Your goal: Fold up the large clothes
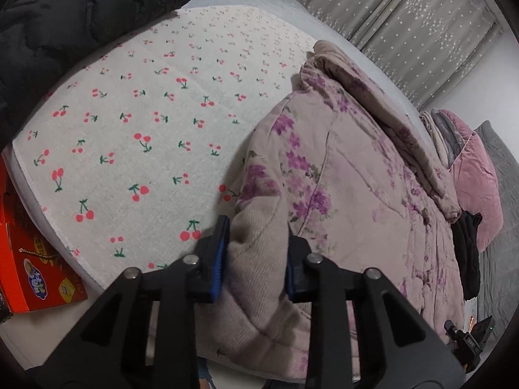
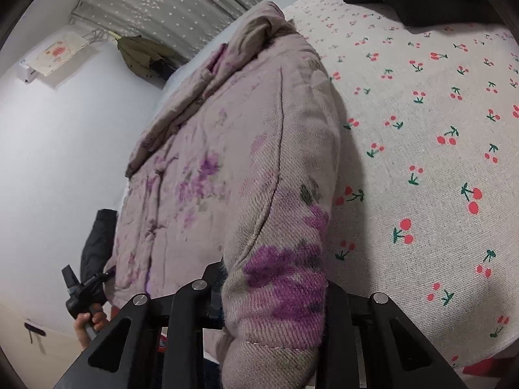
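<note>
A padded floral jacket [image 1: 340,175] in pale mauve with purple blossoms lay on a cherry-print cloth [image 1: 136,123] spread over the bed, filling the 3 o'clock half of the left wrist view and running up toward a collar at about 1 o'clock. The left gripper [image 1: 256,259] sat at 6 o'clock in that view, its two blue-padded fingers [image 1: 220,259] set either side of a ribbed, plain-coloured part of the jacket, the fabric bunched between them and pressed by both pads, so it was gripping the garment. In the right wrist view the same jacket [image 2: 227,149] rose from 6 o'clock to 12 o'clock, with the cherry-print cloth [image 2: 421,162] spreading out to 3 o'clock. The right gripper [image 2: 275,304] was clamped around a thick fold of the jacket bearing a large purple flower, the cloth bulging over and hiding most of both fingers. A black quilted coat [image 1: 65,22] lay at 10 o'clock in the left wrist view, touching the far edge of the cloth. A red box [image 1: 39,275] stood at 8 o'clock, beside the cloth's near edge. Star-patterned grey curtains [image 1: 405,22] hung at 1 o'clock beyond the bed.
</note>
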{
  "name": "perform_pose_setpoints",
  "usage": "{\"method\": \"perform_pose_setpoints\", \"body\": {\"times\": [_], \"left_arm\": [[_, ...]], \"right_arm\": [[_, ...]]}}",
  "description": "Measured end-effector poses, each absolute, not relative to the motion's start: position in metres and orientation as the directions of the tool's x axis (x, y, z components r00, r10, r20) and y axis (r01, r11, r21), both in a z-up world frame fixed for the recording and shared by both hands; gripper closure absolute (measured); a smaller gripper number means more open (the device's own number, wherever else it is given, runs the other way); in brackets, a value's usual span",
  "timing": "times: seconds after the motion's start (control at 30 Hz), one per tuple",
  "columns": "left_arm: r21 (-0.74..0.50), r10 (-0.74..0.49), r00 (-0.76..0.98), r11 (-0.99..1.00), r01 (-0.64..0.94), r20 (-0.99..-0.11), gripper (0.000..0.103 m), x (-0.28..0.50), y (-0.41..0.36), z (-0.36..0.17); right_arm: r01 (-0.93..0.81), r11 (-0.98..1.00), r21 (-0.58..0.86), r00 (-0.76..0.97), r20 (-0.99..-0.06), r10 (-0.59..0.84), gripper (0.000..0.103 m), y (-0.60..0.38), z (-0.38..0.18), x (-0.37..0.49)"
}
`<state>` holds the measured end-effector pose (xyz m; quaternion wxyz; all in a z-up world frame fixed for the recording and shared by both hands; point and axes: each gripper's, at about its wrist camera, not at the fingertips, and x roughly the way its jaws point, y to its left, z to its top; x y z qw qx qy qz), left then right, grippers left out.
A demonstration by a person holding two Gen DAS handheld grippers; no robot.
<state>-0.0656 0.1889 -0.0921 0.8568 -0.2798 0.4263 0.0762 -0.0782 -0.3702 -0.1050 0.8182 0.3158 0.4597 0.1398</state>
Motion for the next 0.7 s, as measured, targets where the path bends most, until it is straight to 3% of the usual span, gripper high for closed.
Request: {"method": "perform_pose_setpoints", "body": {"times": [0.27, 0.4, 0.53, 0.6, 0.7], "left_arm": [[-0.493, -0.141, 0.688, 0.797, -0.348, -0.712, 0.077, -0.074, 0.192, -0.077], [-0.507, -0.179, 0.639, 0.775, -0.376, -0.748, 0.07, -0.064, 0.193, -0.091], [-0.523, -0.214, 0.602, 0.751, -0.402, -0.769, 0.065, -0.056, 0.192, -0.104], [-0.51, -0.197, 0.606, 0.761, -0.402, -0.771, 0.07, -0.056, 0.191, -0.103], [-0.516, -0.179, 0.639, 0.762, -0.391, -0.748, 0.078, -0.061, 0.193, -0.095]], "right_arm": [[-0.012, 0.695, 0.719, 0.649, -0.523, 0.553, 0.084, -0.381, -0.078, -0.093], [-0.005, 0.727, 0.686, 0.623, -0.567, 0.539, 0.083, -0.372, -0.083, -0.088], [0.074, 0.702, 0.708, 0.579, -0.604, 0.548, 0.075, -0.37, -0.098, -0.079], [0.104, 0.729, 0.676, 0.54, -0.654, 0.529, 0.074, -0.366, -0.107, -0.074], [0.079, 0.781, 0.619, 0.556, -0.678, 0.481, 0.084, -0.359, -0.101, -0.075]]}}
